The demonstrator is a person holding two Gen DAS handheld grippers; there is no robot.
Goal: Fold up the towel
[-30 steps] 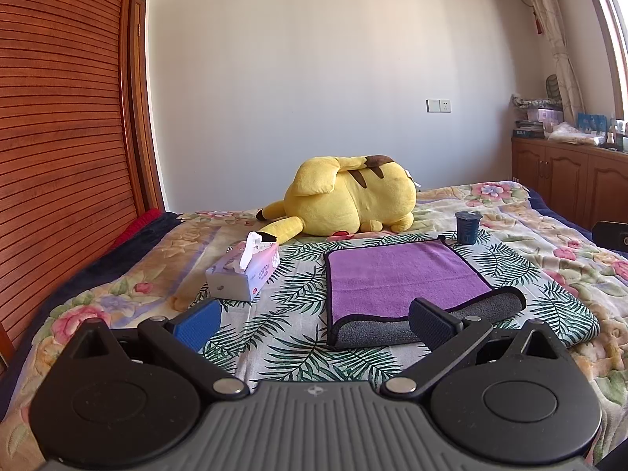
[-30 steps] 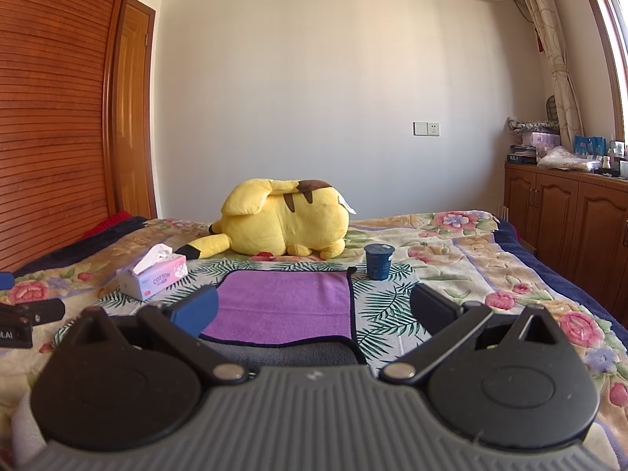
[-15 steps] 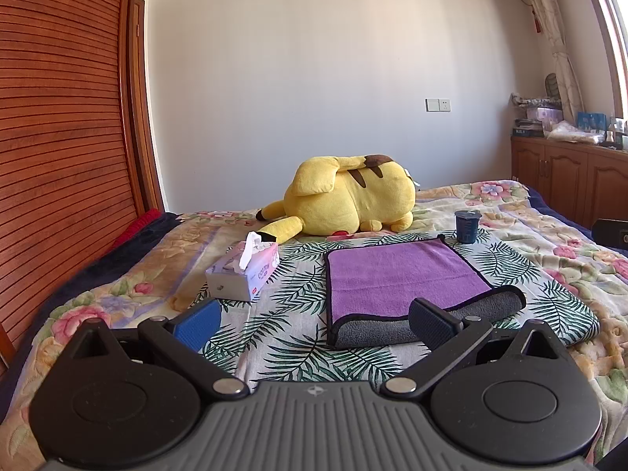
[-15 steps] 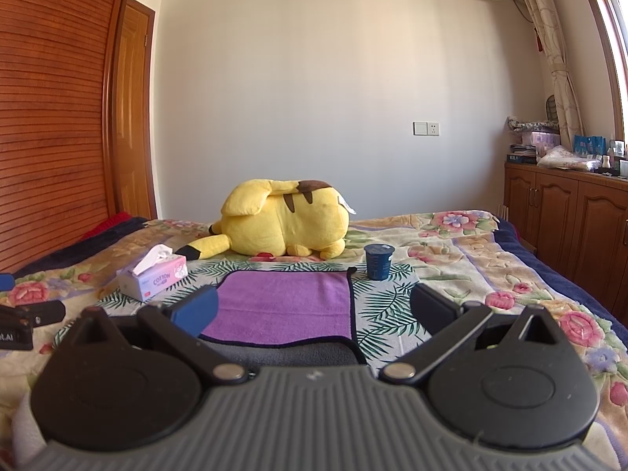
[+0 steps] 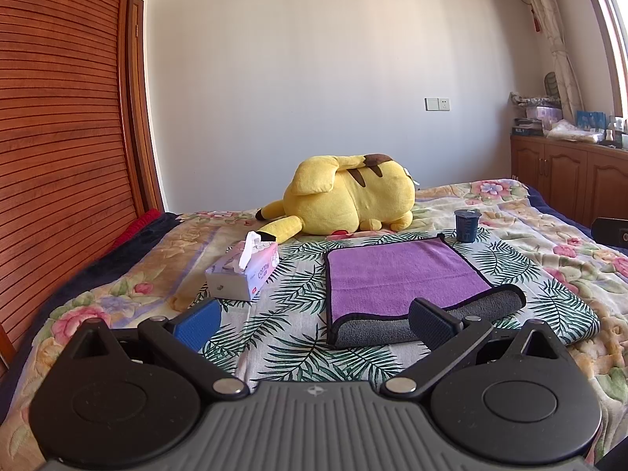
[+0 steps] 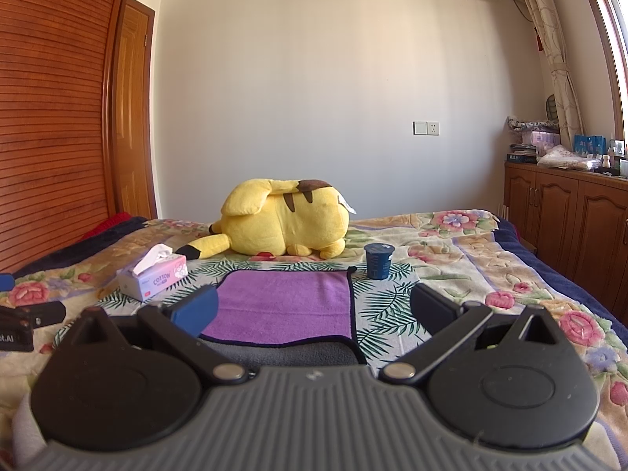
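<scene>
A purple towel (image 5: 396, 274) with a black edge lies flat on the bed; its near edge is turned up and shows the grey underside (image 5: 392, 327). It also shows in the right wrist view (image 6: 282, 302). My left gripper (image 5: 314, 318) is open and empty, held just short of the towel's near left corner. My right gripper (image 6: 314, 308) is open and empty, held over the towel's near edge. The other gripper's tip shows at the left edge of the right wrist view (image 6: 31, 318).
A tissue box (image 5: 245, 271) lies left of the towel. A dark blue cup (image 5: 467, 225) stands at the towel's far right corner. A yellow plush toy (image 5: 349, 200) lies behind. The palm-leaf cloth (image 5: 290, 306) covers the floral bedspread. Wooden cabinets (image 6: 569, 216) stand to the right.
</scene>
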